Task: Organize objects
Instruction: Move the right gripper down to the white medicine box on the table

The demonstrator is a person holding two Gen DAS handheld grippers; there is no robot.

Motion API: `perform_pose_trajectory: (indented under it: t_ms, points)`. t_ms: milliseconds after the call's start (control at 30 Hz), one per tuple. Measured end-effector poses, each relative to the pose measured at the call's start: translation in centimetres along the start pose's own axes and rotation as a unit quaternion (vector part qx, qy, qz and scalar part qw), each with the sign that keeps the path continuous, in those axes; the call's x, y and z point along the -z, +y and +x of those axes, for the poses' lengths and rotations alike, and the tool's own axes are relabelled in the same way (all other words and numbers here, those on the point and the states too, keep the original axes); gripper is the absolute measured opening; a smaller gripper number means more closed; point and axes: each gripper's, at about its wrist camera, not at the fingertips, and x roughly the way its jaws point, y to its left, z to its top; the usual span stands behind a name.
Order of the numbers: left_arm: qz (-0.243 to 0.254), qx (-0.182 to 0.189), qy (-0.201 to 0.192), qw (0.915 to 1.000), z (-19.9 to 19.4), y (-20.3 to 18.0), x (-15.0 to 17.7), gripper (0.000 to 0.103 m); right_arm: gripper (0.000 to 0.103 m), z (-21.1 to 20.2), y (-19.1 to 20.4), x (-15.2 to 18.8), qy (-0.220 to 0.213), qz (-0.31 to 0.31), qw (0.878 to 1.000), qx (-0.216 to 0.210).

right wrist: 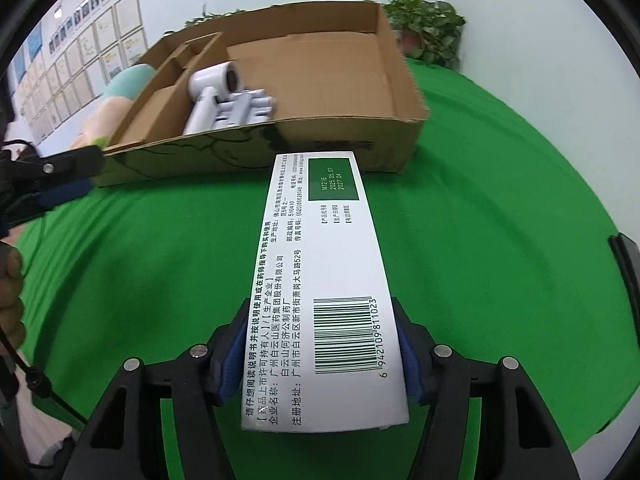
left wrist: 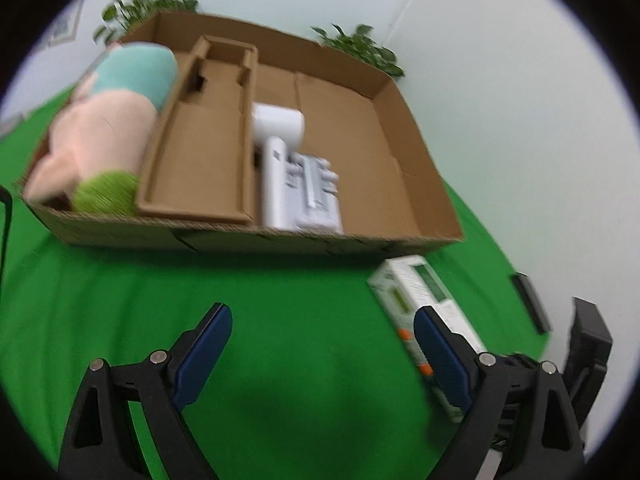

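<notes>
Right wrist view, nearest: right gripper (right wrist: 320, 354) clenched on the white medicine box (right wrist: 320, 288), blue pads pressed to both long sides; barcode and print legible here only. The box runs toward 12 o'clock over the green cloth (right wrist: 500, 208).

Left wrist view: left gripper (left wrist: 324, 354) spread wide, nothing between its fingers; the same box (left wrist: 416, 292) sits at 2 o'clock.

Farther, at 12 o'clock: cardboard tray (left wrist: 248, 238) holding a white hair dryer (left wrist: 280, 148). Only the left view shows the plush toy (left wrist: 108, 128) clearly, at 10 o'clock. Only the right view shows a wall of framed sheets (right wrist: 80, 64) at 10 o'clock. Potted plants (right wrist: 428, 28) lie beyond.

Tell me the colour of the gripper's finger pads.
Blue, on black fingers; clearest in the left wrist view on the left gripper.
</notes>
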Motion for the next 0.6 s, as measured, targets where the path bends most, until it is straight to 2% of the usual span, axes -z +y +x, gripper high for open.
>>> perform_pose_trajectory:
  t_ms: [67,100,133,200,400,600]
  points:
    - [-0.009,0.030,0.016,0.9994,0.6,-0.1,0.4,0.092,0.063,-0.2,1.2,-0.1,0.001,-0.010,1.000,-0.018]
    - [-0.014,0.042,0.023,0.9988,0.9,-0.1,0.5,0.092,0.070,-0.1,1.8,-0.1,0.001,-0.020,0.999,-0.026]
    - [-0.018,0.047,0.026,0.9984,1.1,-0.1,0.6,0.092,0.088,-0.1,2.3,-0.1,0.001,-0.034,0.999,-0.032]
    - [-0.028,0.061,0.038,0.9970,1.7,-0.1,0.8,0.092,0.102,-0.5,3.1,0.0,-0.008,-0.055,0.998,-0.031]
    - [-0.058,0.120,0.072,0.9884,3.7,-0.8,1.4,0.092,0.102,-1.0,3.6,0.3,-0.006,-0.072,0.996,-0.042]
    - [-0.081,0.163,0.099,0.9784,6.1,-1.9,1.6,0.092,0.101,-1.4,2.8,1.5,0.006,-0.061,0.997,-0.055]
